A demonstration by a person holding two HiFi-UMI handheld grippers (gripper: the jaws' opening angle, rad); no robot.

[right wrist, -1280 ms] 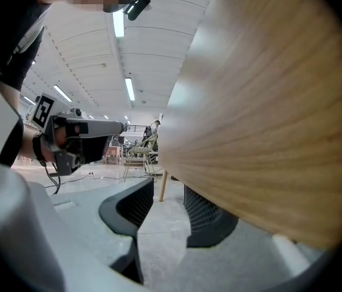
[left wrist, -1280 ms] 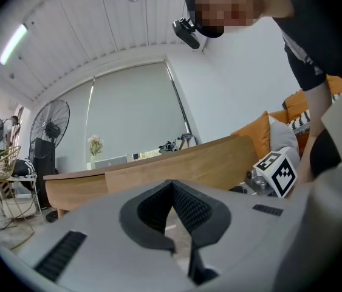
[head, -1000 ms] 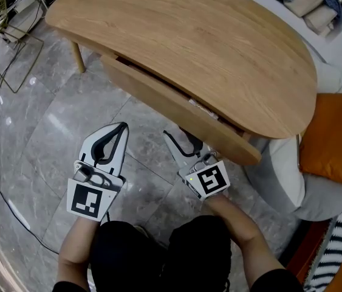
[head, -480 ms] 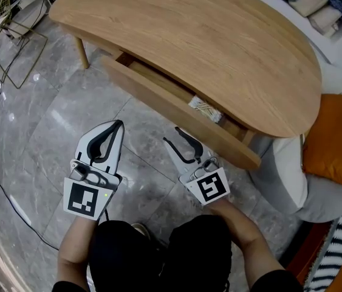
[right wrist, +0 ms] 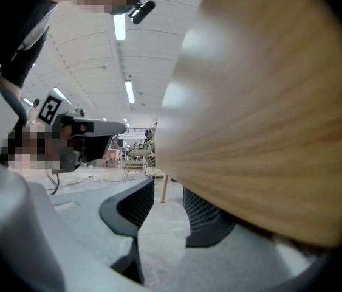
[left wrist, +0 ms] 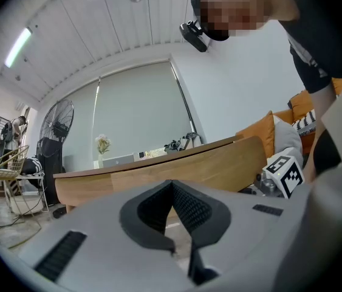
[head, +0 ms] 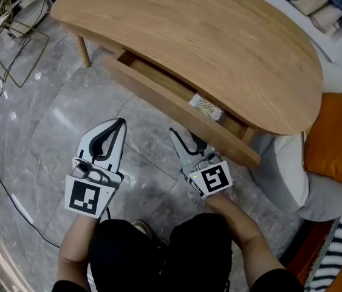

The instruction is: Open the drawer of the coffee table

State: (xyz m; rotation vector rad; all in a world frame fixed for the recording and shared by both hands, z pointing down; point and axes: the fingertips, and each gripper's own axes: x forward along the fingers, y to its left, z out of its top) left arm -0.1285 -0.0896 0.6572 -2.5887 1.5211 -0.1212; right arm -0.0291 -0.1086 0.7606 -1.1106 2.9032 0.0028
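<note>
The oval wooden coffee table (head: 219, 35) fills the top of the head view. Its drawer (head: 171, 105) stands partly pulled out, and a small pale packet (head: 206, 107) lies inside. My right gripper (head: 183, 137) is open just below the drawer front's right part; in the right gripper view the wooden drawer front (right wrist: 268, 132) hangs over the right jaw of that gripper (right wrist: 167, 190), with floor showing between the jaws. My left gripper (head: 121, 122) hovers shut and empty over the floor, short of the drawer. In the left gripper view its tips (left wrist: 171, 183) meet, facing the table (left wrist: 207, 166).
A wire rack (head: 6, 35) and a black cable (head: 0, 181) lie on the grey tiled floor at the left. A table leg (head: 82, 50) stands at the table's left end. A pale seat with an orange cushion (head: 338, 139) sits close to its right end.
The drawer has slid out further than one second ago, showing its inside. My right gripper drew back with it, then edged forward under the drawer front. The left gripper barely moved.
</note>
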